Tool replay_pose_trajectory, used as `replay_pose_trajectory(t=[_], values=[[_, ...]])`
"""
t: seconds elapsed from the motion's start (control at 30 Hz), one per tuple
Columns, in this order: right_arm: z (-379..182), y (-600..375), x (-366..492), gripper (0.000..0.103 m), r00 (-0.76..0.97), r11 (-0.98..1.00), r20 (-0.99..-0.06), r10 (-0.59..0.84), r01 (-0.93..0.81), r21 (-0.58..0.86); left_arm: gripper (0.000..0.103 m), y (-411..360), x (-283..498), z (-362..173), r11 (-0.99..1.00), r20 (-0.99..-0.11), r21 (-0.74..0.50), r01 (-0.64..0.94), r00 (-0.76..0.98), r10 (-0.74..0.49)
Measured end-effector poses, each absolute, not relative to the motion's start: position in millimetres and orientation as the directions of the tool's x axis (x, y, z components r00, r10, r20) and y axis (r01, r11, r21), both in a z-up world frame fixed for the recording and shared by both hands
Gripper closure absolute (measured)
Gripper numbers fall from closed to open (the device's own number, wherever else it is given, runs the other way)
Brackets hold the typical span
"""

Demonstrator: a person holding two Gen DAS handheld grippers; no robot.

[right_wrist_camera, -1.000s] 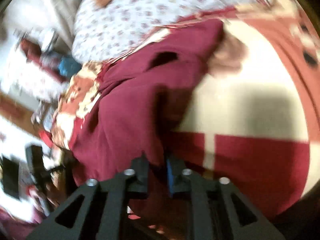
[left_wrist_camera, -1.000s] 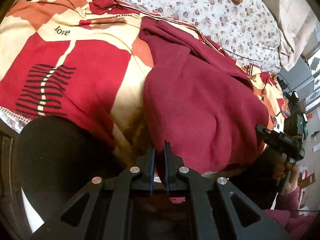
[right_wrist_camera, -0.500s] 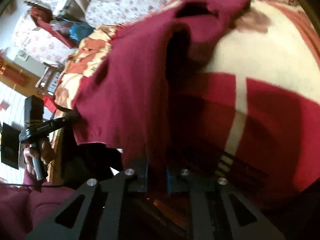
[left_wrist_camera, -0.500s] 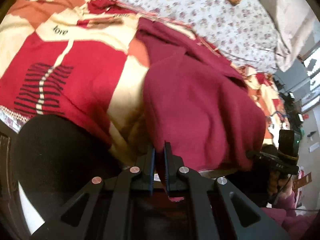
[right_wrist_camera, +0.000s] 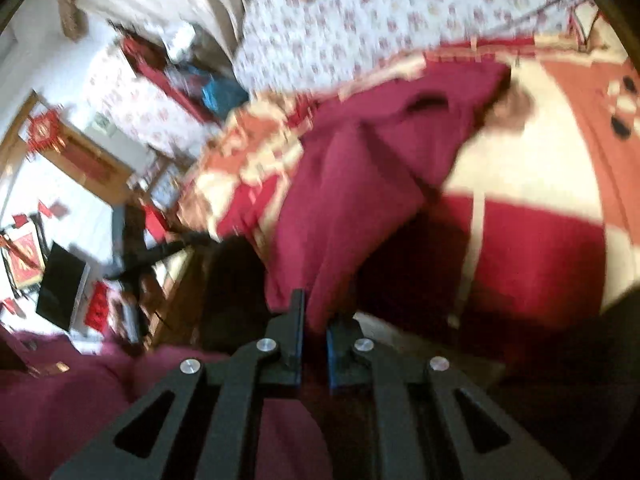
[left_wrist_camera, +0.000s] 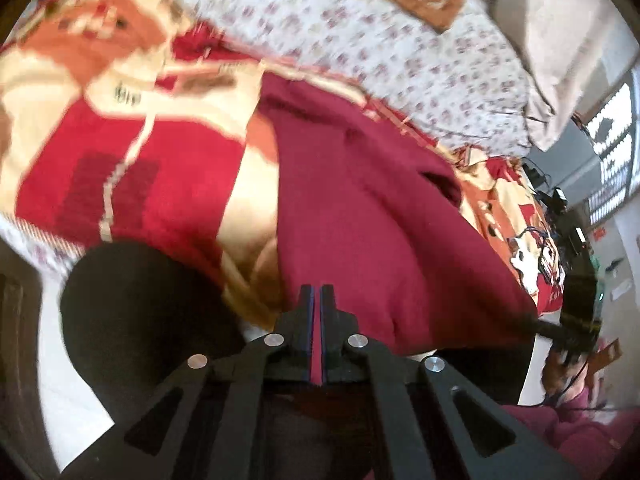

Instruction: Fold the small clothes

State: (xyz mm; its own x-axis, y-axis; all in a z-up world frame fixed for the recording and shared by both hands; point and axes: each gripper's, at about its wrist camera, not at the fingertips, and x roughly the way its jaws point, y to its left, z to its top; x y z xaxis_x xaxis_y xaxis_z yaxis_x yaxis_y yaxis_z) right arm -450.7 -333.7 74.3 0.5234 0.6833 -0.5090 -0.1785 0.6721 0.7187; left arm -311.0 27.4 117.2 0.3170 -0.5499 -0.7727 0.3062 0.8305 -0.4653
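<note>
1. The maroon garment (left_wrist_camera: 380, 216) lies spread on the patterned blanket (left_wrist_camera: 132, 184) that covers the bed, its near hem drawn off the bed's front edge toward the two grippers. The far end, with a dark opening in it, rests near the floral sheet (left_wrist_camera: 400, 40).
2. The left gripper (left_wrist_camera: 316, 300) has its jaws pressed together on a thin strip of the maroon cloth; red fabric shows in the narrow slit between them. In my judgement it pins one near corner.
3. The right gripper (right_wrist_camera: 314, 320) has its jaws pinched on a bunched fold of the same garment, which rises from between them as a taut ridge. The jaws have just been closing, with the cloth between them.
4. Holding both near corners suggests the hem is being raised to carry it over the body of the garment, making the first fold. That fold is not yet laid.
5. A dark rounded shape (left_wrist_camera: 140, 312) blocks the lower left of the left wrist view; I cannot identify it.
6. Both views are motion-blurred. The garment's type, sleeves and exact outline cannot be told.
7. The right gripper's handle and the hand on it sit at the far right edge of the left view, partly cut off.
</note>
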Motion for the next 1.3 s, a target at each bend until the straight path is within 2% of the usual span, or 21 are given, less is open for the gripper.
replay_pose_trajectory(t=[0.03, 0.1, 0.13, 0.17, 0.2, 0.3, 0.4, 0.53, 0.67, 0.8, 0.83, 0.87, 0.9, 0.93, 0.97, 1.07, 1.2, 1.3], values=[[67, -328, -448, 0.093, 0.504, 0.707, -0.559, 0.658, -0.158, 0.689, 0.103, 26, -309, 111, 0.832, -0.779, -0.471, 0.293, 0.305, -0.548], [53, -327, -443, 0.078, 0.468, 0.741, -0.624, 0.625, -0.106, 0.663, 0.103, 22, -306, 105, 0.838, -0.789, -0.461, 0.293, 0.297, -0.538], [46, -331, -440, 0.069, 0.447, 0.737, -0.639, 0.626, -0.071, 0.672, 0.103, 19, -304, 103, 0.844, -0.797, -0.446, 0.297, 0.297, -0.526], [40, -337, -438, 0.049, 0.424, 0.732, -0.653, 0.628, -0.035, 0.681, 0.103, 16, -302, 101, 0.849, -0.802, -0.435, 0.299, 0.299, -0.516], [39, -342, -436, 0.043, 0.407, 0.735, -0.669, 0.622, -0.01, 0.678, 0.103, 14, -301, 100, 0.851, -0.804, -0.431, 0.299, 0.3, -0.513], [52, -363, -431, 0.041, 0.45, 0.774, -0.69, 0.567, -0.003, 0.633, 0.103, 9, -291, 93, 0.847, -0.806, -0.45, 0.284, 0.279, -0.522], [67, -392, -407, 0.036, 0.529, 0.774, -0.666, 0.526, 0.027, 0.633, 0.103, 2, -279, 86, 0.845, -0.804, -0.469, 0.257, 0.272, -0.529], [73, -429, -345, 0.036, 0.634, 0.748, -0.634, 0.443, 0.128, 0.651, 0.103, -12, -266, 82, 0.834, -0.794, -0.494, 0.246, 0.264, -0.548], [56, -440, -269, 0.036, 0.663, 0.731, -0.643, 0.383, 0.208, 0.65, 0.103, -23, -250, 79, 0.841, -0.798, -0.481, 0.247, 0.274, -0.536], [15, -442, -209, 0.035, 0.616, 0.678, -0.697, 0.368, 0.336, 0.654, 0.103, -28, -234, 73, 0.839, -0.798, -0.493, 0.23, 0.265, -0.542], [12, -441, -201, 0.035, 0.624, 0.679, -0.696, 0.355, 0.34, 0.651, 0.103, -29, -232, 72, 0.839, -0.799, -0.495, 0.228, 0.261, -0.542], [14, -441, -198, 0.04, 0.64, 0.694, -0.692, 0.334, 0.329, 0.64, 0.103, -31, -228, 69, 0.839, -0.802, -0.494, 0.227, 0.253, -0.54], [17, -437, -193, 0.064, 0.653, 0.724, -0.69, 0.313, 0.306, 0.619, 0.103, -32, -225, 67, 0.84, -0.805, -0.492, 0.227, 0.248, -0.539], [20, -433, -189, 0.08, 0.652, 0.749, -0.695, 0.304, 0.287, 0.597, 0.103, -34, -222, 64, 0.841, -0.808, -0.491, 0.226, 0.242, -0.537], [22, -429, -185, 0.089, 0.646, 0.772, -0.703, 0.299, 0.27, 0.576, 0.103, -36, -218, 62, 0.843, -0.812, -0.49, 0.224, 0.235, -0.534], [34, -426, -175, 0.094, 0.64, 0.838, -0.724, 0.257, 0.225, 0.496, 0.103, -41, -209, 59, 0.847, -0.819, -0.48, 0.23, 0.229, -0.527], [59, -445, -171, 0.095, 0.666, 0.888, -0.723, 0.184, 0.202, 0.412, 0.103, -42, -202, 60, 0.856, -0.824, -0.46, 0.236, 0.245, -0.51], [65, -462, -165, 0.095, 0.666, 0.919, -0.744, 0.06, 0.254, 0.302, 0.103, -42, -199, 59, 0.855, -0.823, -0.464, 0.232, 0.244, -0.513]])
